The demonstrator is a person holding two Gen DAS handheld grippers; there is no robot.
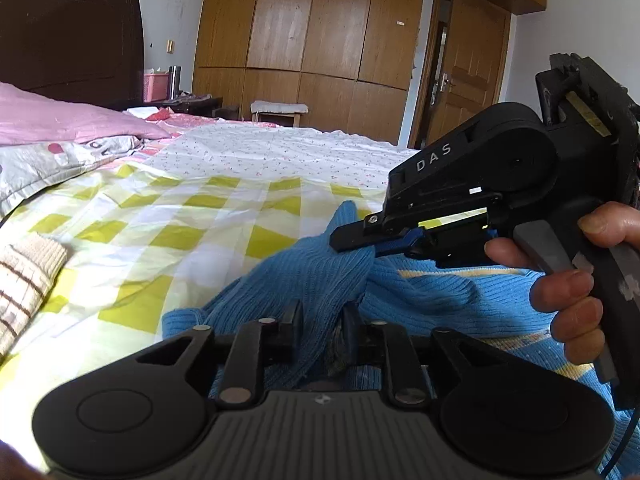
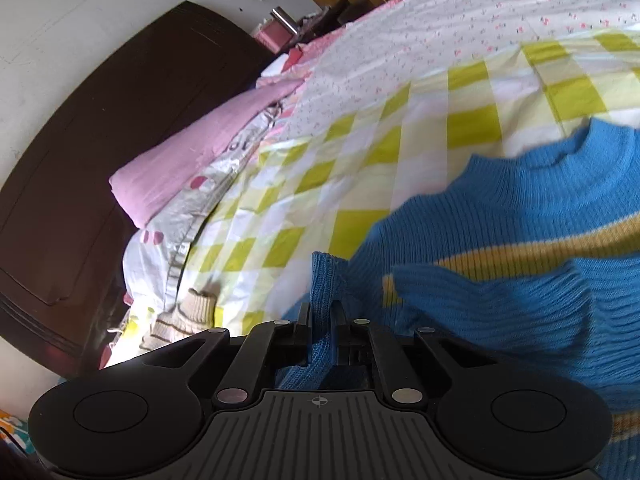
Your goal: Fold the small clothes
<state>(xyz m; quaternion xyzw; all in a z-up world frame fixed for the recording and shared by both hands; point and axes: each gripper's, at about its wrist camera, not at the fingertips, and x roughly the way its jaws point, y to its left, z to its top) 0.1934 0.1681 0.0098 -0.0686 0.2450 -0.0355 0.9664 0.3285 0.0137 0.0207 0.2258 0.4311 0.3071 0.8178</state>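
A blue ribbed sweater (image 1: 440,300) (image 2: 520,200) with yellow stripes lies on the yellow-checked bed sheet (image 1: 160,220). In the left wrist view my left gripper (image 1: 322,320) has its jaws apart, and a raised ridge of the blue knit runs loosely between them. My right gripper (image 1: 360,242), held in a person's hand (image 1: 576,292), comes in from the right and bites the same ridge higher up. In the right wrist view the right gripper (image 2: 321,320) is shut on a narrow fold of the sweater's edge. The collar lies at the far side.
A beige knit garment with brown stripes (image 1: 24,276) (image 2: 180,320) lies on the sheet to the left. A pink pillow (image 1: 60,120) and a dark headboard (image 1: 72,40) are beyond it. A wooden wardrobe (image 1: 320,40) and a small stool (image 1: 280,110) stand past the bed.
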